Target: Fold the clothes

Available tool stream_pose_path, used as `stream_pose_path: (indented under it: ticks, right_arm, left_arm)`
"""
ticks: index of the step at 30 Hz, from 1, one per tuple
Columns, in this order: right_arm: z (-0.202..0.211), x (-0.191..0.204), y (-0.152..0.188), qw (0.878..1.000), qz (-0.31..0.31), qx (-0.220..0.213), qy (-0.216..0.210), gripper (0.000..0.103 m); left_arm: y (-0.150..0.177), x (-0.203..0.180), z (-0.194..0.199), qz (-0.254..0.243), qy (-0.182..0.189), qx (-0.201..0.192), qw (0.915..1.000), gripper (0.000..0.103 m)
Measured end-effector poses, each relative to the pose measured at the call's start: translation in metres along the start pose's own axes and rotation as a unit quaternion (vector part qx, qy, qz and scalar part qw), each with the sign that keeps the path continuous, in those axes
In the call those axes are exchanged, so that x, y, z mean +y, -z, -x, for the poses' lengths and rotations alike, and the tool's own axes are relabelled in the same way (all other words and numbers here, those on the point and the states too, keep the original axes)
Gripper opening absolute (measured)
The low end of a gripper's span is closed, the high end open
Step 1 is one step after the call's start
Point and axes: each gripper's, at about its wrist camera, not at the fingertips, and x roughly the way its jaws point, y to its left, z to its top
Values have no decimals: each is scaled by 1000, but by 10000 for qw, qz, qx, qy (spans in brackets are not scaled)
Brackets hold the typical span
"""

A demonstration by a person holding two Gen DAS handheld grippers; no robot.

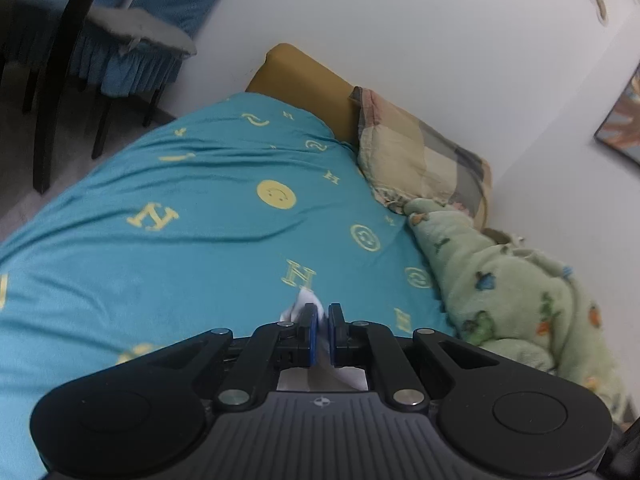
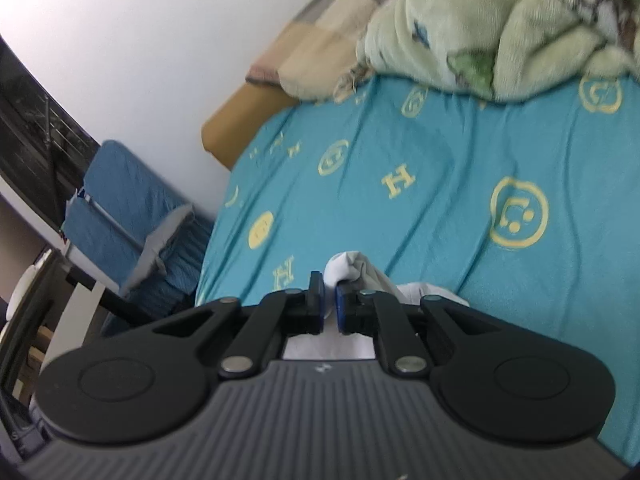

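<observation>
Both jaws (closed) on white garment [image 2: 352,268]

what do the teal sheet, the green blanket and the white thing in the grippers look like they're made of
Teal sheet: thin smooth woven cloth, probably cotton or a blend; matte, fine wrinkles, printed yellow motifs.
Green blanket: plush fleece, likely synthetic; fuzzy nap, thick soft folds.
White garment: soft light fabric, maybe cotton knit; bunches limply where both grippers pinch it.

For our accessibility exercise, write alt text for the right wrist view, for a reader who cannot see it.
The right gripper is shut on a bunched white garment, above a bed with a teal sheet printed with yellow symbols. A green fleece blanket lies heaped at the far edge, beside a checked pillow.
</observation>
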Motion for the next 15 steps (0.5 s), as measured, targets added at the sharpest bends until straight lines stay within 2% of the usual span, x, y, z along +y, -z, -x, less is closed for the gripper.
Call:
stream_pose_path:
  ticks: [1, 2, 3, 4, 7, 10, 11, 12, 14, 15]
  right_arm:
    - [-3, 2, -1, 10000, 52, 17, -14, 29]
    - [-3, 5, -1, 9999, 151, -22, -59, 60]
    - [-3, 8, -1, 9996, 254, -66, -108, 90]
    - [0, 11, 0, 9992, 321, -158, -181, 92]
    - [5, 20, 0, 9966, 745, -318, -171, 90]
    - [-5, 17, 0, 9924, 1188, -173, 266, 89]
    - [-12, 12, 2, 9917, 1203, -28, 443, 83]
    - [-19, 7, 4, 9907, 1203, 129, 623, 70]
    - [-32, -5, 8, 9885, 1131, 434, 907, 67]
    - [-36, -10, 13, 9877, 1086, 568, 967, 57]
  left_arm:
    - [-1, 3, -4, -53, -7, -4, 10000, 18]
    - [-2, 6, -8, -84, -20, 20, 10000, 29]
    - [-2, 9, -11, -100, -41, 51, 9999, 50]
    - [-2, 12, -13, -110, -70, 74, 9999, 57]
    - [3, 18, -19, -293, -76, 316, 9990, 61]
    - [13, 18, -27, -553, -67, 596, 9967, 61]
    - [18, 16, -31, -639, -141, 667, 9956, 61]
    - [22, 16, -34, -706, -200, 747, 9945, 59]
    - [30, 16, -41, -808, -276, 911, 9922, 56]
    - [34, 16, -43, -864, -306, 969, 9911, 46]
